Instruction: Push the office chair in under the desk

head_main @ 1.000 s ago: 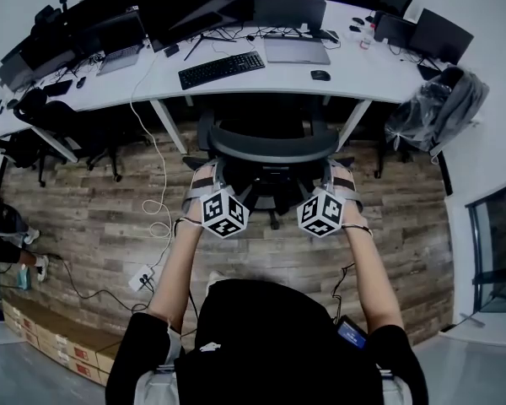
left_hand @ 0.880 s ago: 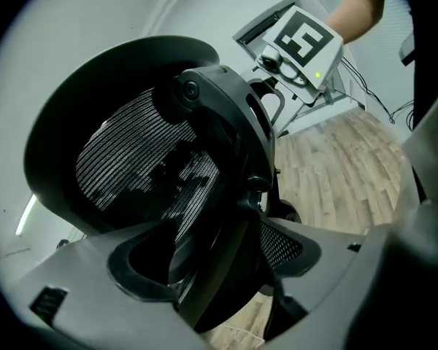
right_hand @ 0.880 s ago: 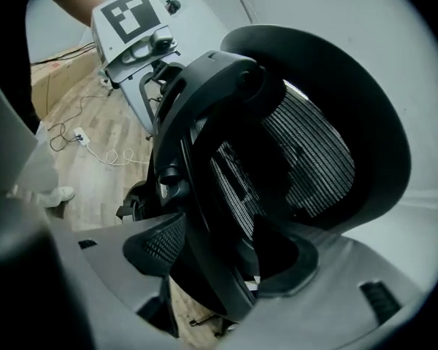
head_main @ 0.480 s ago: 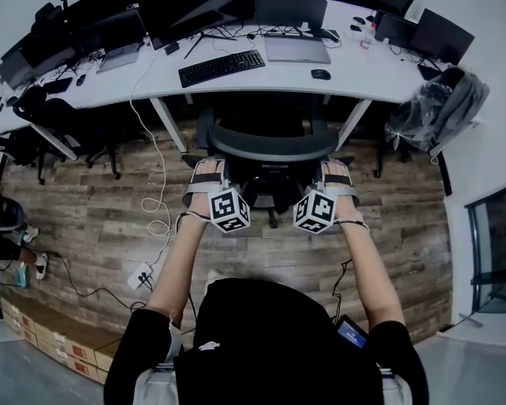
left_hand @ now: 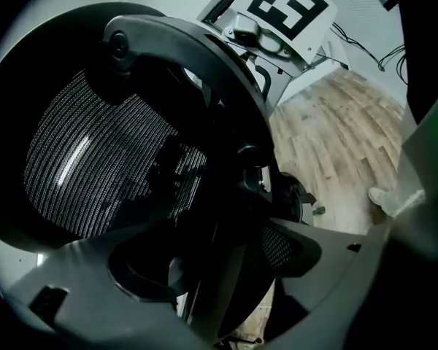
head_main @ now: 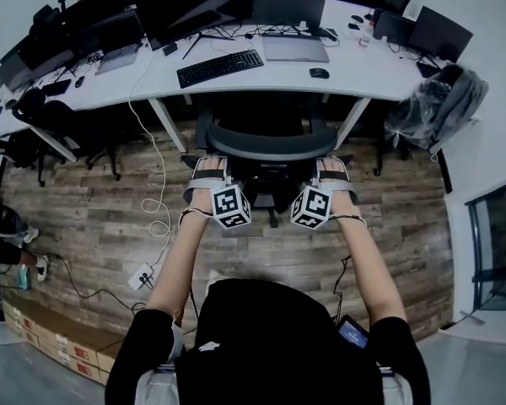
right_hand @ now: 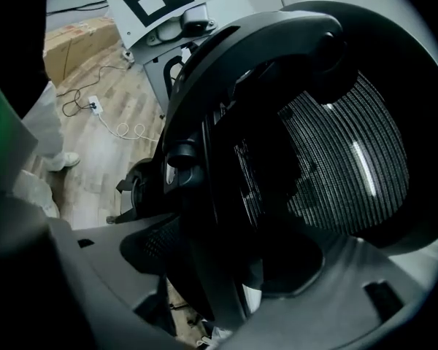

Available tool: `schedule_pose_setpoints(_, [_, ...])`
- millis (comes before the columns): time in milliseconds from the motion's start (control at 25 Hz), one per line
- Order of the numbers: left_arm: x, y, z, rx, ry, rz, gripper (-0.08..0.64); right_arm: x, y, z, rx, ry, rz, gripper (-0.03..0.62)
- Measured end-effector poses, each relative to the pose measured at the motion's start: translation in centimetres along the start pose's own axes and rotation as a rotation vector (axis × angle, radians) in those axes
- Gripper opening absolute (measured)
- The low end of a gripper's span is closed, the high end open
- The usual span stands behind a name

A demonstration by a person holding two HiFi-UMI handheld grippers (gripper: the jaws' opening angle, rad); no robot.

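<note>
The office chair (head_main: pixel 272 145) stands at the desk's (head_main: pixel 261 81) front edge, partly under it between the slanted desk legs (head_main: pixel 170 125). Its backrest faces the person, a keyboard (head_main: pixel 221 67) and mouse (head_main: pixel 320 73) lie on the desk above, and a white cable (head_main: pixel 156 197) trails over the floor to its left. The left gripper (head_main: pixel 207 172) and right gripper (head_main: pixel 333 170) are at the backrest's two sides, each with jaws apart and the chair's frame between them; the right's jaws have just been opening. Only the gripper views show the backrest's mesh (left_hand: pixel 95 166) and the jaws, while only the head view shows the desk top.

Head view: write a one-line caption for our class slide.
From above, a person stands behind a black office chair facing a white desk bearing a keyboard and mouse.
</note>
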State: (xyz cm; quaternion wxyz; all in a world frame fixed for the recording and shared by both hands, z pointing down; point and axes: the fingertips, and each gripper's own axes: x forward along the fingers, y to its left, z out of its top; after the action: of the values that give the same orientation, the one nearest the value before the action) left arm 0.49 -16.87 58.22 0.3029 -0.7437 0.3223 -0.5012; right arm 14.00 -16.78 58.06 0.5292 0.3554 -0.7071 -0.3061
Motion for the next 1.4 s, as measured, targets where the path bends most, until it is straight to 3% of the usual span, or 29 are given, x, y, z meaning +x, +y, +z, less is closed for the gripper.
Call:
schedule_pose_setpoints(240, [0.09,0.00,-0.04,0.013,0.004,-0.004,0.357,0.14,-0.15,0.07,-0.044,0.008,-0.018,0.305])
schedule_pose_setpoints(440, [0.06,0.57,0.05,0.040,0.011,0.045,0.325,0.06,-0.20,0.00,-0.049,0.001,-0.014,0.305])
schedule_pose_setpoints(680, [0.14,0.43,-0.03,0.026,0.023,0.042,0.321,0.11,-0.08,0.00,-0.048,0.013,0.020,0.304])
schedule_pose_setpoints(1400, [0.01,0.48,0.07,-0.008,0.087,0.045,0.319,-0.25,-0.17,0.09,-0.029,-0.021,0.012,0.302])
